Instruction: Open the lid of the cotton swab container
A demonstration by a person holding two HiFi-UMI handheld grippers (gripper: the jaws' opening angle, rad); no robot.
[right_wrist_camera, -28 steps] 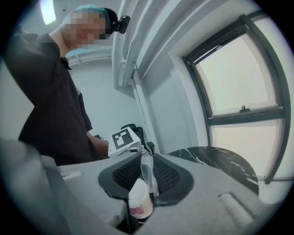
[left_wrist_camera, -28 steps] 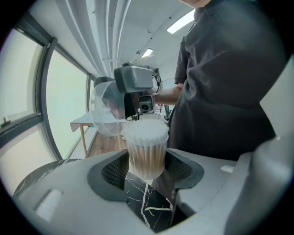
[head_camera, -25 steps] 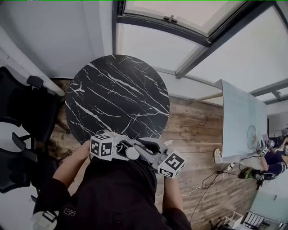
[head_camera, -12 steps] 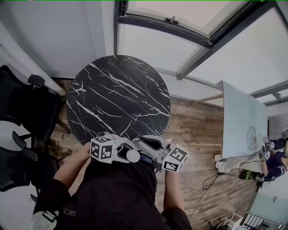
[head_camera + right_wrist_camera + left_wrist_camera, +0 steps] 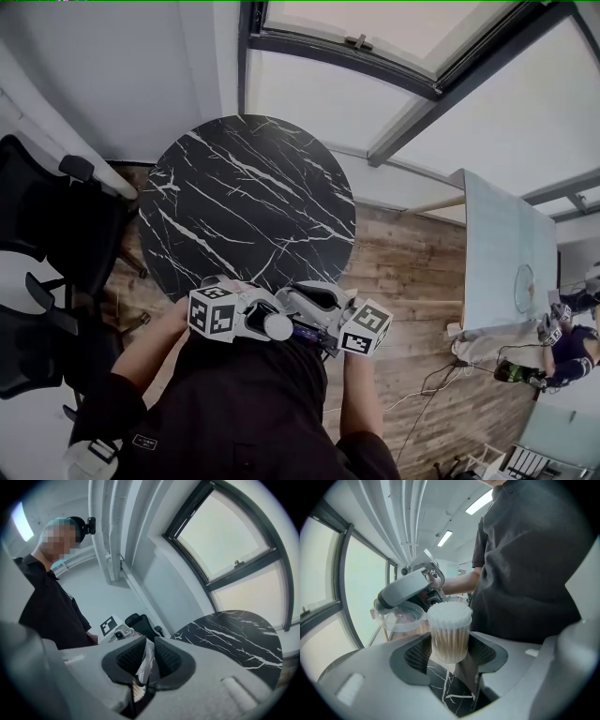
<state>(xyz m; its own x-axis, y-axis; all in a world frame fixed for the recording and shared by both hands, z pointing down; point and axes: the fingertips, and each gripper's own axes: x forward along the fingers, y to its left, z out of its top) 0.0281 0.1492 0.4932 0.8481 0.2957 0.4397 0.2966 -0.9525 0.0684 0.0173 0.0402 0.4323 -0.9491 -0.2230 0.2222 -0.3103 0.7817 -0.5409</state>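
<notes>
- 2 black chairs (image 5: 52, 234) stand just beside the table's left edge, against the wall.
- The round marble table (image 5: 248, 202) has its far edge near the wall under the window. Its near rim is at the person's chest.
- The left gripper (image 5: 449, 651) hangs at that near rim. Its jaws stand wide, and the pads press both sides of the container (image 5: 449, 634).
- The container is upright with its swab heads uncovered and marble showing below it.
- The clear lid (image 5: 399, 617) is off, just beside the container's top. I cannot tell if they touch.
- The right gripper (image 5: 149, 660) has its jaws nearly together, pinching the lid's thin wall. They have just been closing.
- Wood floor (image 5: 403, 272) lies open right of the table, up to a pale table (image 5: 502, 253).
</notes>
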